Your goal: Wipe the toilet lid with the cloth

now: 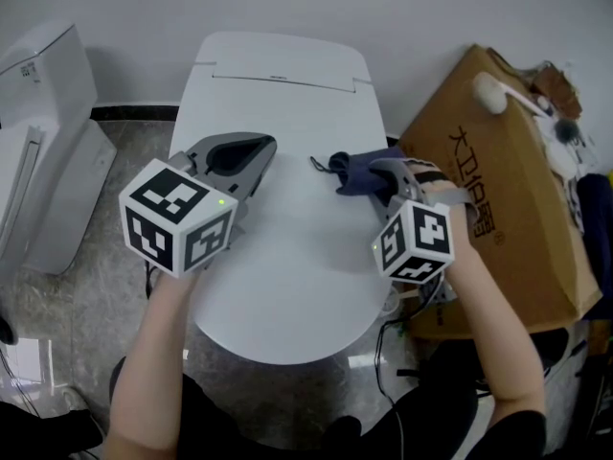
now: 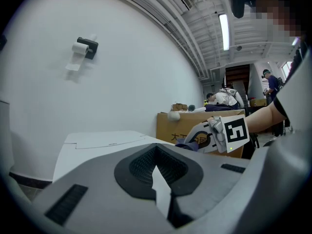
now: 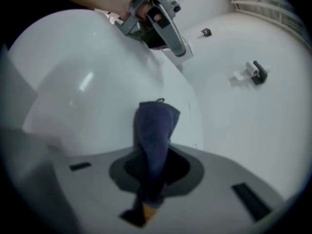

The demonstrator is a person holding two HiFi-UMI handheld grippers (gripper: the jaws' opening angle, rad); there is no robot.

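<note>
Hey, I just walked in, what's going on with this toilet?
A person holds a gripper in each hand over a closed white toilet lid. The right gripper is clamped on a dark blue cloth and holds it at the lid's right side. The left gripper is shut with nothing in it, over the lid's left side. A cardboard box stands to the toilet's right.

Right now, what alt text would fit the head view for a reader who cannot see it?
Seen from above, the right gripper pinches a dark blue cloth over the right side of a closed white toilet lid. The left gripper, empty, is above the lid's left side; a cardboard box stands to the toilet's right.
</note>
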